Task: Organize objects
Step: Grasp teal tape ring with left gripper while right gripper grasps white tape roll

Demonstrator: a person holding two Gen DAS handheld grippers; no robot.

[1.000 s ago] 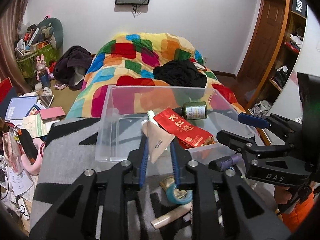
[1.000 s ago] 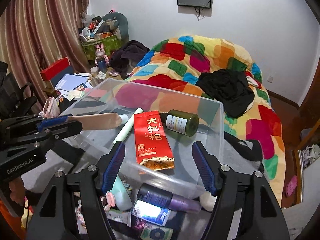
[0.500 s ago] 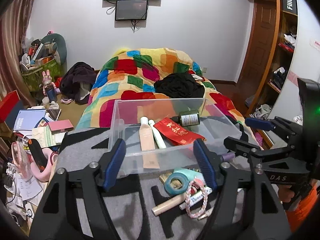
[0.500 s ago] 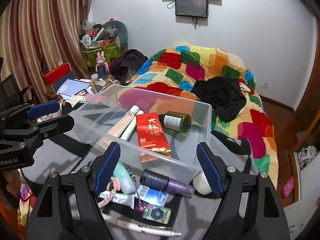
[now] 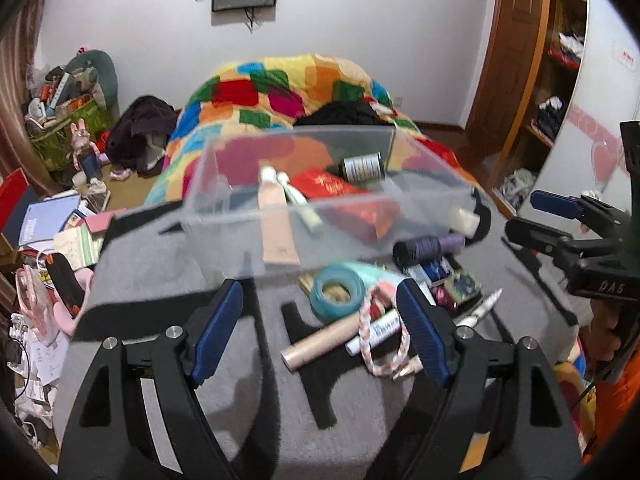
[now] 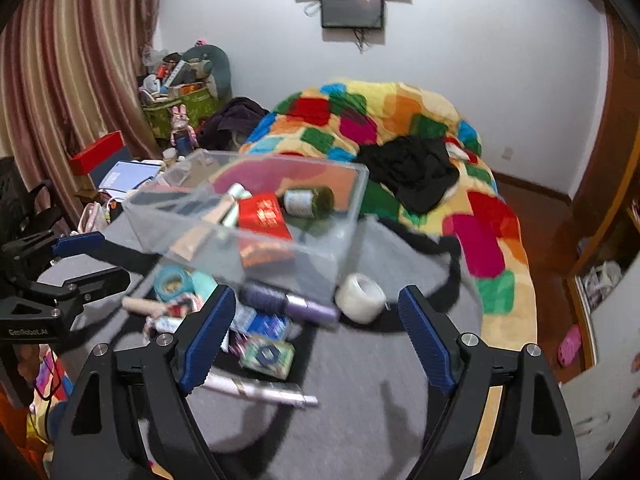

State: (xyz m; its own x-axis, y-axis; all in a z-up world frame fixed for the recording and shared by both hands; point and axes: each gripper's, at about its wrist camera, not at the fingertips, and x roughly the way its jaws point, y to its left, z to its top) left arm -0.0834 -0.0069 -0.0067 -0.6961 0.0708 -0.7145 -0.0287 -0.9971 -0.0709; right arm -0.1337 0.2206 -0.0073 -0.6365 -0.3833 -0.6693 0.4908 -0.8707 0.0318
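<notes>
A clear plastic bin (image 5: 216,184) (image 6: 352,200) stands on the grey blanket. It holds a beige tube (image 5: 274,220), a white tube, a red packet (image 5: 332,188) (image 6: 262,216) and a green bottle (image 5: 362,166) (image 6: 308,200). In front of it lie a teal tape roll (image 5: 338,292) (image 6: 170,282), a purple bottle (image 5: 424,246) (image 6: 288,302), a beige stick (image 5: 320,340), a rope ring (image 5: 384,332), a white tape roll (image 6: 360,298) and a small green box (image 6: 266,354). My left gripper (image 5: 320,332) is open and empty above the pile. My right gripper (image 6: 316,340) is open and empty.
A bed with a patchwork quilt (image 6: 400,128) and black clothes (image 6: 412,168) lies behind the bin. Books and clutter (image 5: 48,220) cover the floor at left. A wooden shelf (image 5: 552,80) stands at right. A long white pen (image 6: 264,390) lies near the right gripper.
My left gripper let the beige tube go into the bin, opened wide and pulled back over the loose pile. My right gripper drew back too, staying open.
</notes>
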